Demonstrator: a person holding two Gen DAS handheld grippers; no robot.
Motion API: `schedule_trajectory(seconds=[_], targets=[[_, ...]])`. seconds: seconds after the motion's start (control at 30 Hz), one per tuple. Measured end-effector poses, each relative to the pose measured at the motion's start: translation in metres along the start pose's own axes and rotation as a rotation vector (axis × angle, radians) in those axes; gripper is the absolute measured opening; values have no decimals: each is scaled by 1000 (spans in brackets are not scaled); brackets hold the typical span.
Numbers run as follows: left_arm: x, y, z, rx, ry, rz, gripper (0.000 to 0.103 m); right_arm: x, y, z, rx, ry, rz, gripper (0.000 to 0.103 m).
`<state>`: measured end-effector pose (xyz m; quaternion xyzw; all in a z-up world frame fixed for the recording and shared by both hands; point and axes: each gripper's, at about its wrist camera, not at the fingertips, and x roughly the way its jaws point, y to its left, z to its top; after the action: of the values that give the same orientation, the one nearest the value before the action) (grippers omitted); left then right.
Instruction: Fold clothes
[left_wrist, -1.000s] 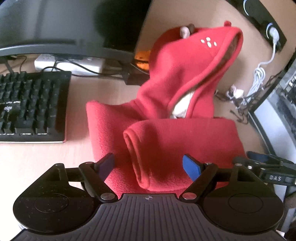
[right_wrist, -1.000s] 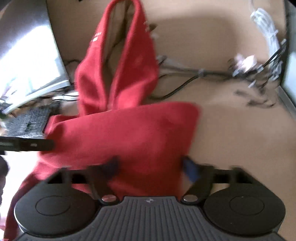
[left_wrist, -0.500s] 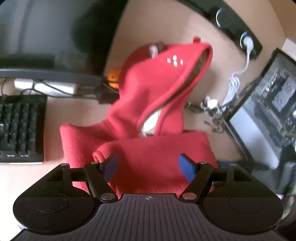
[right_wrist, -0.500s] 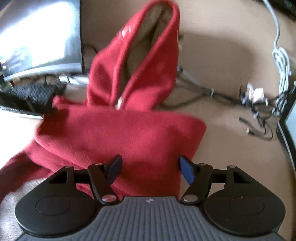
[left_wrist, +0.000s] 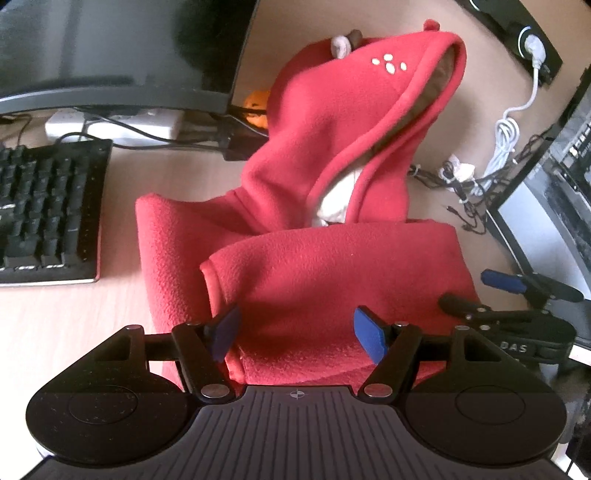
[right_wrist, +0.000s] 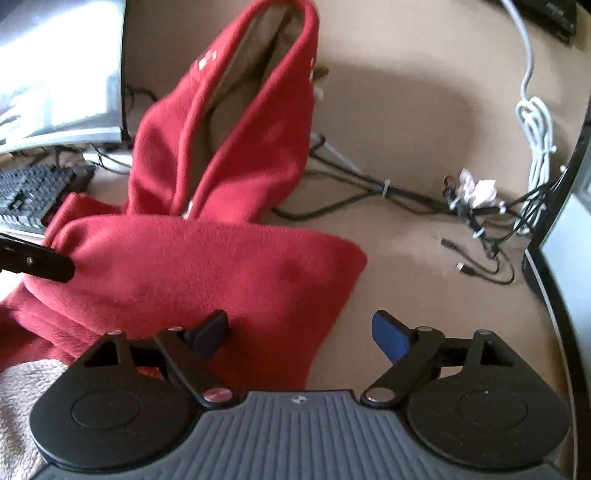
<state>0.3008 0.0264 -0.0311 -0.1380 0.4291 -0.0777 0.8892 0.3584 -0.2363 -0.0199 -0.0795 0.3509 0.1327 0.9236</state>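
Two open hand-held grippers, left (left_wrist: 295, 330) and right (right_wrist: 299, 332), are poised beside the red hoodie (left_wrist: 332, 266), its hood (left_wrist: 343, 122) pointing away from both.

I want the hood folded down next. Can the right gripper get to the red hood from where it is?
Probably yes. The right gripper is open, and the hood stands just beyond the folded red body, with only soft fleece between them.

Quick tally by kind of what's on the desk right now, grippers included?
Red fleece hoodie: 1
Keyboard: 1
Monitors: 2, one rear left, one at right
White coiled cable: 1
Grippers: 2, left gripper, right gripper, both open
Total: 7
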Motion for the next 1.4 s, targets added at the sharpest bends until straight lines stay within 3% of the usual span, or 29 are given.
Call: schedule_trajectory(seconds=[0.07,0.2,0.3,0.47,0.57,0.67,0.77,0.83,0.97,1.0,1.17,1.3,1.4], targets=[[-11,-2,-4,-8,-27,21,75,-9,-6,0,-1,-23,19,85],[-32,-4,-14,-1,-82,142,78,3,-12,-7,-49,9,25,85],[-38,-1,-25,-6,-59,236,78,17,-10,-12,-39,23,41,87],[-51,8,-46,-18,-28,331,78,15,0,-8,-106,5,9,89],[-65,7,-53,-23,-48,278,78,-1,-2,-10,-89,-1,9,89],[-76,1,-47,9,-96,158,82,-16,0,-17,-76,-13,-31,89],[-64,2,-35,-34,-97,75,84,-26,3,-24,-48,-1,-42,89],[-45,5,-28,-76,-80,58,81,-34,4,-28,-53,-5,-42,89],[-6,6,-22,-129,-51,108,74,-51,-2,-38,-52,-10,-41,91],[-4,1,-21,-98,-64,123,59,-54,-5,-41,-49,-10,-47,91],[-7,-22,-16,74,-100,230,20,-58,-21,-44,22,-21,-75,91],[-22,-17,-18,167,-147,340,18,-60,-20,-34,41,-66,-44,91],[-10,2,-23,164,-79,420,17,-54,-13,-23,12,-88,-18,91]])
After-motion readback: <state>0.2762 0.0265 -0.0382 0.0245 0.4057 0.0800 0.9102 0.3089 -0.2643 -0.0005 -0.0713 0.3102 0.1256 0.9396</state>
